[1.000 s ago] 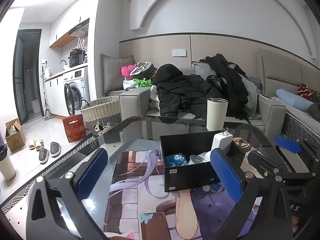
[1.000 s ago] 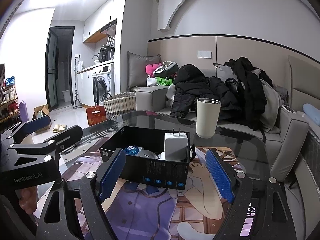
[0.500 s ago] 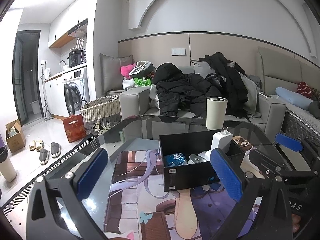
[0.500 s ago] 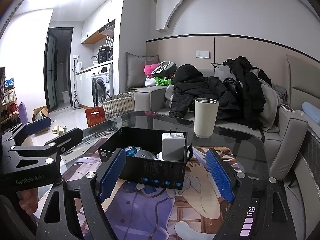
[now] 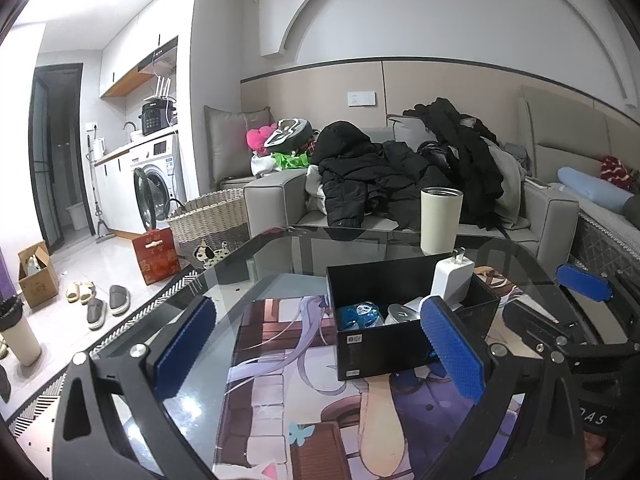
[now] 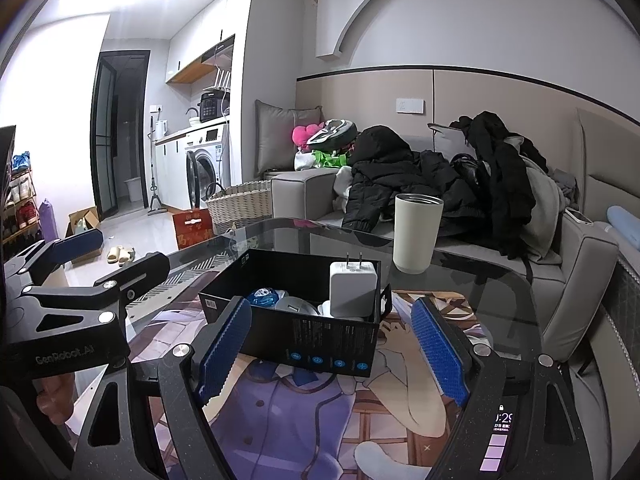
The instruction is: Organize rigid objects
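A black box [image 6: 292, 320] is set on a printed mat [image 6: 320, 412] on the glass table [image 6: 480, 280]; a white charger [image 6: 352, 290], prongs up, a blue object [image 6: 262, 297] and a silver disc [image 6: 294, 305] are held inside. A cream tumbler [image 6: 416, 232] stands beyond it, toward the far right. The right gripper [image 6: 332, 354] and left gripper [image 5: 320, 350] are spread wide, nothing pinched, near the box. A cluttered sofa [image 5: 400, 184] lies behind.

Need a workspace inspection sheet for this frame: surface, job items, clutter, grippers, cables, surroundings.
Surface: glass table with printed anime mat.
Job's things: black box on the mat holds white charger upright, prongs up, blue item, round silver item.
Clutter: beige tumbler behind the box.
Grippers: left hand-held gripper open, empty; right hand-held gripper open, empty.
Cables: nothing seen.
Surroundings: sofa piled with dark jackets, wicker basket, washing machine.
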A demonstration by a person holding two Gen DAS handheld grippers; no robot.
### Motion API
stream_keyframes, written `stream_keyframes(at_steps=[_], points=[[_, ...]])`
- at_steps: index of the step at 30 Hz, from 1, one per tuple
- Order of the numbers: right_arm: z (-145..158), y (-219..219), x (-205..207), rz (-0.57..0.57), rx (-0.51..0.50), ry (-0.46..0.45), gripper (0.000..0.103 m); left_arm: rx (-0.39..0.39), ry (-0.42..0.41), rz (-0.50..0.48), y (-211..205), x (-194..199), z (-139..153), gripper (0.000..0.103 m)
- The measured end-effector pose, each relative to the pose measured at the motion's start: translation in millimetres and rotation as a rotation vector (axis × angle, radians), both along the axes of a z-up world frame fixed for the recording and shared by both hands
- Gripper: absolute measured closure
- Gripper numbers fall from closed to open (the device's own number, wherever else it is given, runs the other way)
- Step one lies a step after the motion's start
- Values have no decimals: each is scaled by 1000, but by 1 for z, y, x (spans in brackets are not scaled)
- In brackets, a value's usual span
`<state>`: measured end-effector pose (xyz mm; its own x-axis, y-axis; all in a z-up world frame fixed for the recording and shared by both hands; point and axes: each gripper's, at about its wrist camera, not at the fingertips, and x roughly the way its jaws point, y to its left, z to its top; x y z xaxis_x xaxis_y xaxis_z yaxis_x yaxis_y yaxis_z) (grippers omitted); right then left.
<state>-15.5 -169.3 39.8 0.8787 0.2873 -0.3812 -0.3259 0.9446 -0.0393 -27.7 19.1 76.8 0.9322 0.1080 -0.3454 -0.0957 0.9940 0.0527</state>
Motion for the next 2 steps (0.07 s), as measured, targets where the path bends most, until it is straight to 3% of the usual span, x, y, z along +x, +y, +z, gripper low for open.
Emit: stream_keyframes(at_steps=[2], points=[[0, 0, -1, -2, 1, 0, 19, 0, 4, -5, 0, 0, -1, 0]])
